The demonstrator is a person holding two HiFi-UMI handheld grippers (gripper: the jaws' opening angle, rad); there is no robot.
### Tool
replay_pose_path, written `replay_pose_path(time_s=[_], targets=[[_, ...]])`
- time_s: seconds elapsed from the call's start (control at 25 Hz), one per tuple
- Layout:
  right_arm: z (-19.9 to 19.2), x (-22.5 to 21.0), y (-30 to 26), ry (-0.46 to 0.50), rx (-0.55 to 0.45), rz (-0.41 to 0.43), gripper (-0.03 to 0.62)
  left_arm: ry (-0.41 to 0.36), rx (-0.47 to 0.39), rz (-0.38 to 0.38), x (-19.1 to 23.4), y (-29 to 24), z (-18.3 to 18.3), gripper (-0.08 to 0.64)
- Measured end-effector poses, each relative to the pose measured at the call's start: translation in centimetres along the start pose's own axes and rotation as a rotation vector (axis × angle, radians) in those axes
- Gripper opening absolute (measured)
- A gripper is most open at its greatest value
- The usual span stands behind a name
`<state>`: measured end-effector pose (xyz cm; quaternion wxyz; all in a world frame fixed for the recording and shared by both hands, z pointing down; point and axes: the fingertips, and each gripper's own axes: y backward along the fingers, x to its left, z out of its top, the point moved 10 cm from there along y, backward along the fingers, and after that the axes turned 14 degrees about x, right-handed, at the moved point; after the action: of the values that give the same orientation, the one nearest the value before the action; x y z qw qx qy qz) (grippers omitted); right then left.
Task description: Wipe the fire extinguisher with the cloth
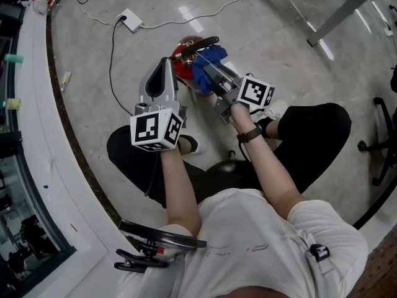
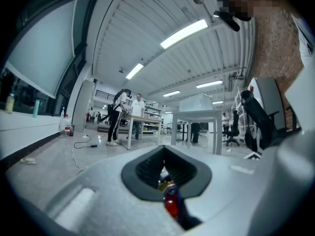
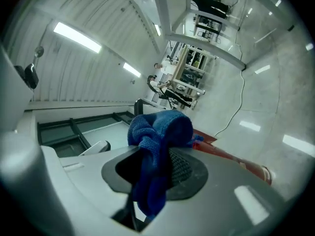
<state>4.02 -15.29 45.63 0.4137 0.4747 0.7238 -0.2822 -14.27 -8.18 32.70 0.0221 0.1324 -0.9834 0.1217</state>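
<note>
A red fire extinguisher [image 1: 182, 67] with a black handle [image 1: 202, 42] stands on the floor in front of the seated person. My left gripper [image 1: 167, 64] is at its left side, and in the left gripper view a red part of the extinguisher [image 2: 171, 205] sits between the jaws of this gripper [image 2: 167, 181], which look shut on it. My right gripper [image 1: 208, 71] is shut on a bunched blue cloth [image 1: 208, 63] that lies against the extinguisher's top right. In the right gripper view the cloth [image 3: 157, 132] bulges out of the gripper [image 3: 152, 166], with the red extinguisher body [image 3: 231, 156] just behind.
A white power strip [image 1: 130, 20] and its cables lie on the floor beyond the extinguisher. Table legs [image 1: 338, 14] stand at the upper right, an office chair base [image 1: 378, 144] at the right, and a white ledge [image 1: 37, 135] runs along the left. The person's shoes [image 1: 273, 110] flank the spot.
</note>
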Motion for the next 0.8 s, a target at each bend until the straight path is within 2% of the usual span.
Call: replay_pose_path(time_s=[0.12, 0.2, 0.28, 0.44, 0.64, 0.8], targets=[[-0.2, -0.9, 0.9, 0.015, -0.029, -0.049, 0.114, 0.008, 0.038, 0.010, 0.5, 0.0, -1.3, 0.003], [-0.9, -3.0, 1.6, -0.018, -0.033, -0.110, 0.114, 0.012, 0.052, 0.019, 1.0, -0.1, -1.9, 0.003], [-2.9, -6.9, 1.8, -0.119, -0.009, -0.164, 0.114, 0.020, 0.058, 0.026, 1.4, -0.3, -2.4, 0.003], [-9.4, -16.9, 1.7, -0.344, 0.057, -0.306, 0.114, 0.033, 0.090, 0.033, 1.9, -1.3, -3.4, 0.003], [-15.0, -27.4, 1.3, -0.500, 0.199, -0.525, 0.114, 0.028, 0.141, 0.045, 2.8, -2.6, -4.4, 0.003], [-15.9, -31.6, 0.8, -0.608, 0.246, -0.643, 0.114, 0.037, 0.139, 0.040, 2.8, -3.5, -4.2, 0.003]])
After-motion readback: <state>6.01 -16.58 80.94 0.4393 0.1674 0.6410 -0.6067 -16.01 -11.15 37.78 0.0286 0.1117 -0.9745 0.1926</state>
